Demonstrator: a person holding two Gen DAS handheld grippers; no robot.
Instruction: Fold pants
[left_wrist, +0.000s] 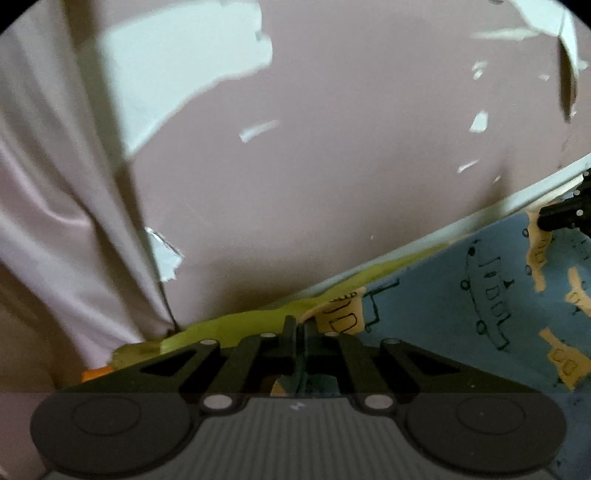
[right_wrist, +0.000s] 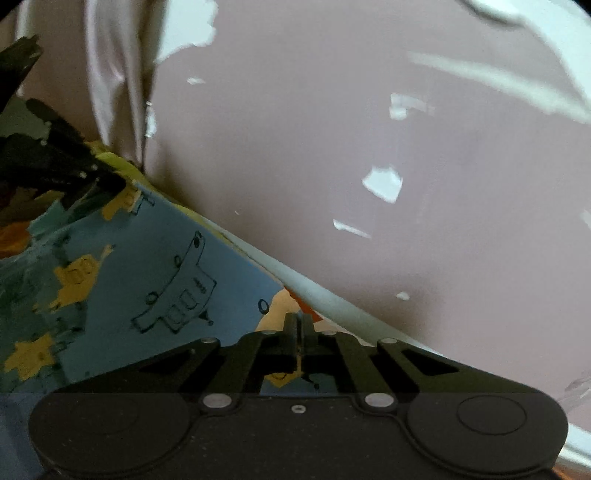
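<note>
Two tongs: left gripper (left_wrist: 299, 326) and right gripper (right_wrist: 299, 323), each pinched on the pants (left_wrist: 461, 295) stretched between them. Risk, we judge: thin edge bites slip, dropping the fold.

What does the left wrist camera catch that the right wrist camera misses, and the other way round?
Only the left view shows the small orange patch at the lower left beside the yellow-green cloth edge. Only the right view shows the orange piece just beyond its fingertips. Both show the blue printed pants, the pale curtain, the pink wall with peeling paint, and each gripper, left gripper and right gripper, shut on the fabric.
</note>
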